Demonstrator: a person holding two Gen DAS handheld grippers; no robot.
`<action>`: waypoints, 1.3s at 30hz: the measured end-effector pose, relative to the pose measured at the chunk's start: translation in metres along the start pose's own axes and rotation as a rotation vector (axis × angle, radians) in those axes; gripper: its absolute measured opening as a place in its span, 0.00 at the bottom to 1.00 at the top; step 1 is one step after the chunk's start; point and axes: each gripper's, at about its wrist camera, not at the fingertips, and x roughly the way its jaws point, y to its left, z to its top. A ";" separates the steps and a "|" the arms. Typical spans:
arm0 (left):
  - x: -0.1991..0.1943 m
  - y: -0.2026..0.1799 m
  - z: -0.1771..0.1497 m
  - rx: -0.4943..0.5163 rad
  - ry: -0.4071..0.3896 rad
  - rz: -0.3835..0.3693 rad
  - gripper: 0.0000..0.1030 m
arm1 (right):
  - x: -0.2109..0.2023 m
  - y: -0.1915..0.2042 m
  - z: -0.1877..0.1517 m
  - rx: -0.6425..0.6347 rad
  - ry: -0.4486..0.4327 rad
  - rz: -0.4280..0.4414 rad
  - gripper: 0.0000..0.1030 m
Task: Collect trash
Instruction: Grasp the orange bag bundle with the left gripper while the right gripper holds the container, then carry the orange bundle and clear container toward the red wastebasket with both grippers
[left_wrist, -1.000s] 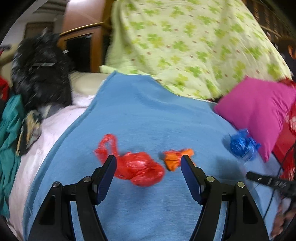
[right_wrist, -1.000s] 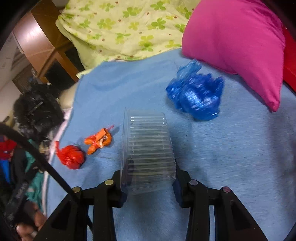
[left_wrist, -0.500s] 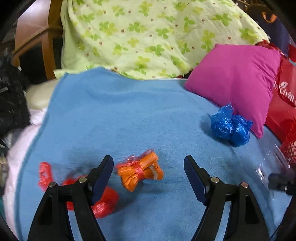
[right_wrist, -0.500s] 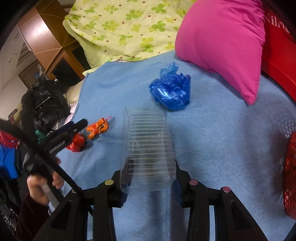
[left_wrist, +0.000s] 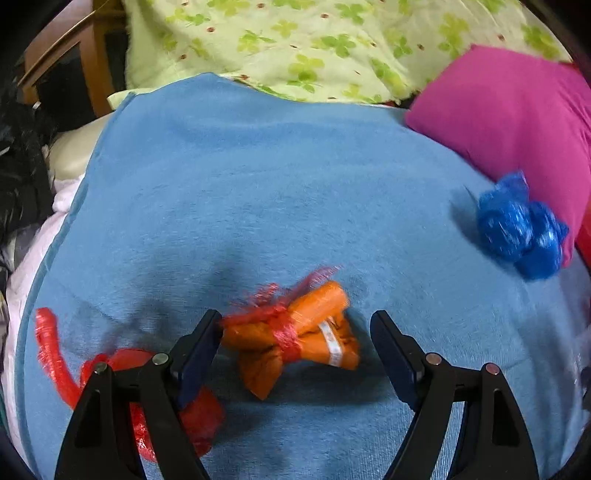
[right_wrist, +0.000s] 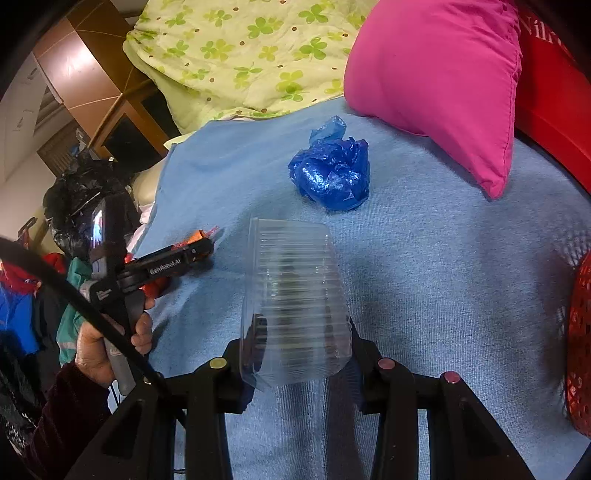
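Observation:
My left gripper (left_wrist: 295, 332) is open, its jaws on either side of an orange wrapper bundle tied with red netting (left_wrist: 295, 336) on the blue blanket (left_wrist: 258, 184). A crumpled red plastic bag (left_wrist: 147, 398) lies partly under the left finger. A crumpled blue plastic bag (left_wrist: 521, 229) lies at the right, by the pink pillow; it also shows in the right wrist view (right_wrist: 332, 171). My right gripper (right_wrist: 301, 343) is shut on a clear ribbed plastic container (right_wrist: 293, 302), held above the blanket. The left gripper (right_wrist: 173, 262) shows at the left of the right wrist view, over the orange bundle (right_wrist: 199, 236).
A pink pillow (right_wrist: 436, 77) and a green clover quilt (left_wrist: 314, 40) lie at the back. A red mesh basket (right_wrist: 580, 339) is at the right edge, a red bag (right_wrist: 550, 85) behind it. Black bags and clothes (right_wrist: 81, 195) pile at the left, beside wooden furniture (right_wrist: 88, 74).
My left gripper has moved from over the red bag to the right and closer, and now straddles the orange bundle. My right gripper has drawn back with the container, bringing the red basket into view.

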 end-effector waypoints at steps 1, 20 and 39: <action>0.000 -0.003 -0.001 0.013 0.002 -0.005 0.80 | 0.000 -0.001 0.000 0.001 -0.002 0.002 0.41; -0.052 -0.032 -0.001 0.018 -0.084 -0.190 0.68 | -0.032 -0.003 0.000 -0.009 -0.099 -0.009 0.41; -0.117 -0.024 -0.028 -0.061 -0.210 -0.089 0.69 | -0.047 0.016 0.004 -0.045 -0.188 -0.024 0.41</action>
